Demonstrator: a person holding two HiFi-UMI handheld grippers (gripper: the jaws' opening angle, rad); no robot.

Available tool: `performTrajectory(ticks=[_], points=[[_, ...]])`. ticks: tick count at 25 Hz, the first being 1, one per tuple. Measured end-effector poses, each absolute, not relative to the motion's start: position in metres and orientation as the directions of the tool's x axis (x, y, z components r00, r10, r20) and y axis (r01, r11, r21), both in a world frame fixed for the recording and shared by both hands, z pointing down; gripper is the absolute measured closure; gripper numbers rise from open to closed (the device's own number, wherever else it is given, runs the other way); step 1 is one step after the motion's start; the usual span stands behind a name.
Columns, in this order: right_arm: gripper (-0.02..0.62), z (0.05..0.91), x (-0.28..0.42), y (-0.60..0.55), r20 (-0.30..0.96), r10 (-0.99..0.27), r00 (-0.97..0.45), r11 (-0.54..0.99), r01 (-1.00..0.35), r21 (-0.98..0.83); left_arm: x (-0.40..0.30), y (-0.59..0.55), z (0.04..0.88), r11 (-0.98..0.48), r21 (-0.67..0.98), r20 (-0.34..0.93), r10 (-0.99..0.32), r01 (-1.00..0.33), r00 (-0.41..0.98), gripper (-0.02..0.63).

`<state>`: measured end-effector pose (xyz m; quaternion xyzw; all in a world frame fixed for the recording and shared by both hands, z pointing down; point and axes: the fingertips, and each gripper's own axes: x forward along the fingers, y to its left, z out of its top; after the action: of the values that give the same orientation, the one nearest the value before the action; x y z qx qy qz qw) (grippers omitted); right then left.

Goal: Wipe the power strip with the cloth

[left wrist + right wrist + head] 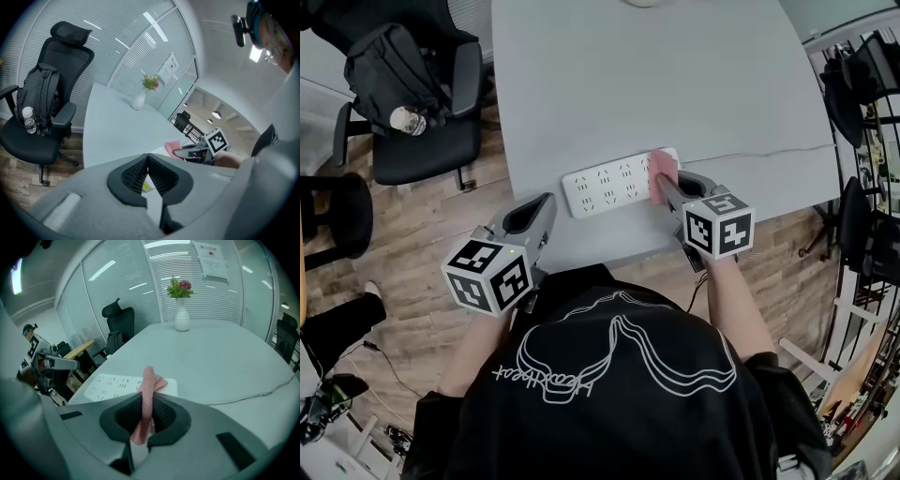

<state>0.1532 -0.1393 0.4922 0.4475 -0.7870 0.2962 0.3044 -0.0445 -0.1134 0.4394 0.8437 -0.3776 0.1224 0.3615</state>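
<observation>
A white power strip [614, 184] lies near the front edge of the grey table [647, 84], its thin cord running off to the right. My right gripper [660, 184] is shut on a pink cloth [662, 172], which rests on the strip's right end. In the right gripper view the pink cloth [146, 394] runs pinched between the jaws, with the power strip [117, 384] just beyond. My left gripper [546, 201] hovers shut with nothing in it at the table's front edge, left of and below the strip. The left gripper view shows the cloth [172, 146] and the right gripper [176, 152].
A black office chair [417, 103] with a backpack and a water bottle [406, 120] stands left of the table. A white vase with flowers [181, 315] stands at the table's far side. More chairs and racks [862, 187] crowd the right side.
</observation>
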Motion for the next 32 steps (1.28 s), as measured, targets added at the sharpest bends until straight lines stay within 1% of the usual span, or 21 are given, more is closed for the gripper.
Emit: performTrajectory(ticks=[16, 23, 28, 32], points=[[0.552, 0.493, 0.202, -0.143, 0.752, -0.570, -0.330, 0.321, -0.932, -0.165, -0.045, -0.110, 0.442, -0.456, 0.521, 0.485, -0.538, -0.722, 0.689, 0.594], [0.554, 0.492, 0.203, -0.144, 0.752, -0.577, -0.318, 0.314, -0.937, -0.155, -0.045, -0.109, 0.441, -0.457, 0.522, 0.484, -0.537, -0.721, 0.691, 0.594], [0.557, 0.477, 0.203, -0.147, 0.732, -0.618, -0.286, 0.311, -0.944, -0.106, -0.047, -0.109, 0.440, -0.456, 0.522, 0.482, -0.540, -0.721, 0.690, 0.594], [0.557, 0.462, 0.191, -0.152, 0.707, -0.631, -0.318, 0.333, -0.935, -0.122, -0.052, -0.111, 0.440, -0.448, 0.525, 0.480, -0.546, -0.723, 0.687, 0.594]])
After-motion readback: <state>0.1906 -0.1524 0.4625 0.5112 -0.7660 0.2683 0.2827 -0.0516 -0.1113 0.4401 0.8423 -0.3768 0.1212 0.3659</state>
